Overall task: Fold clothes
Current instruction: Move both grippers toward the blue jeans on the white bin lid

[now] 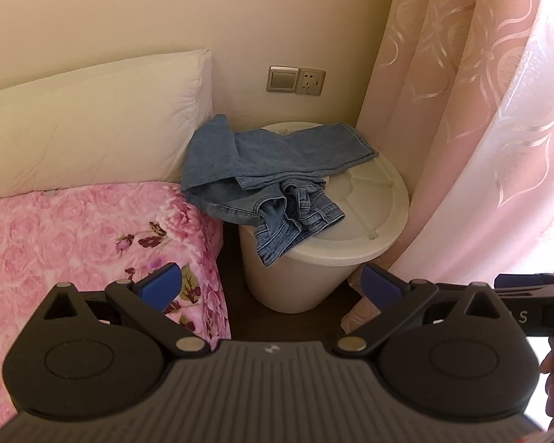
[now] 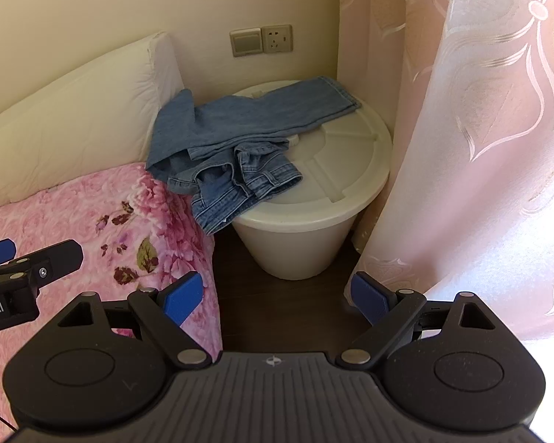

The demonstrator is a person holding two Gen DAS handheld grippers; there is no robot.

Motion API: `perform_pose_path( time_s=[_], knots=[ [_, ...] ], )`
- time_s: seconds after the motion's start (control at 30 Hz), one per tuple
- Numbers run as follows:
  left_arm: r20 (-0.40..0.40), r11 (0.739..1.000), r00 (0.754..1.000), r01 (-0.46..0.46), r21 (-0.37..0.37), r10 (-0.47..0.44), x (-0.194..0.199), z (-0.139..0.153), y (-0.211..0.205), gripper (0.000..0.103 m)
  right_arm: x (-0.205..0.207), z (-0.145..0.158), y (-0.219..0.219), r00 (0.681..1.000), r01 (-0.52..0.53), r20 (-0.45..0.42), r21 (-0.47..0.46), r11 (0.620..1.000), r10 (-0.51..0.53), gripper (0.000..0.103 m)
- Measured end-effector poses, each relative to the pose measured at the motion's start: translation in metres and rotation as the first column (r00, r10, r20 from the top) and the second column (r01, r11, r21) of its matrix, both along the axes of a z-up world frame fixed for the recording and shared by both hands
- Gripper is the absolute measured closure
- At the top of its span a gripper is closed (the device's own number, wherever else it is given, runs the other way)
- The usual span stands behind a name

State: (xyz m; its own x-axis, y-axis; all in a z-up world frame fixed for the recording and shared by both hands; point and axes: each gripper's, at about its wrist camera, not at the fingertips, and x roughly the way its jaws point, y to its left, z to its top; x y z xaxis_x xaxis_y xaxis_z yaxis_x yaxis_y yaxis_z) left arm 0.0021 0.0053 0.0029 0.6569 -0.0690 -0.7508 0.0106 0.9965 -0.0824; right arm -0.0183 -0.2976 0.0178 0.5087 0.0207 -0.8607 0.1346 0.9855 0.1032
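Observation:
A pair of blue jeans (image 1: 273, 170) (image 2: 240, 140) lies crumpled on the lid of a white round bin (image 1: 369, 203) (image 2: 351, 162). One leg stretches across the lid toward the curtain. Another part drapes left onto the bed corner, and the waistband hangs over the bin's front edge. My left gripper (image 1: 271, 282) hovers open, short of the jeans and above the gap between bed and bin, with nothing between its blue pads. My right gripper (image 2: 277, 293) is also open and empty, beside the left one and equally far from the jeans. Each shows at the other view's edge: the right gripper (image 1: 517, 286), the left gripper (image 2: 29, 254).
A bed with a pink floral blanket (image 1: 74, 240) (image 2: 92, 221) and a white pillow (image 1: 92, 122) (image 2: 74, 118) fills the left. A pink curtain (image 1: 480, 129) (image 2: 480, 147) hangs close on the right. A switch and socket (image 1: 295, 81) sit on the wall. Dark floor (image 2: 284, 310) shows below.

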Motion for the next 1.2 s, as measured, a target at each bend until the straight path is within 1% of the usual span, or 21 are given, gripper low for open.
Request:
perform_pose_path(
  time_s=[0.1,0.33,0.47,1.2],
  knots=[
    [0.0,1.0,1.0,0.002,0.004,-0.002,0.002,0.001,0.004,0.001,0.001,0.002,0.001,1.0,-0.001,0.003,-0.001,1.0,0.001,0.013],
    [-0.009,1.0,1.0,-0.002,0.012,0.002,0.001,-0.008,0.01,0.001,0.003,-0.005,0.007,1.0,-0.005,-0.001,0.0,1.0,0.005,0.013],
    [-0.015,1.0,1.0,-0.012,0.008,0.012,-0.001,-0.009,0.016,0.001,0.01,-0.004,0.019,1.0,-0.005,-0.01,-0.008,1.0,0.005,0.013],
    [-0.035,1.0,0.999,-0.023,-0.019,0.022,0.012,-0.01,0.034,0.001,0.028,-0.004,0.031,1.0,-0.025,-0.013,-0.012,1.0,0.025,0.013]
  ],
)
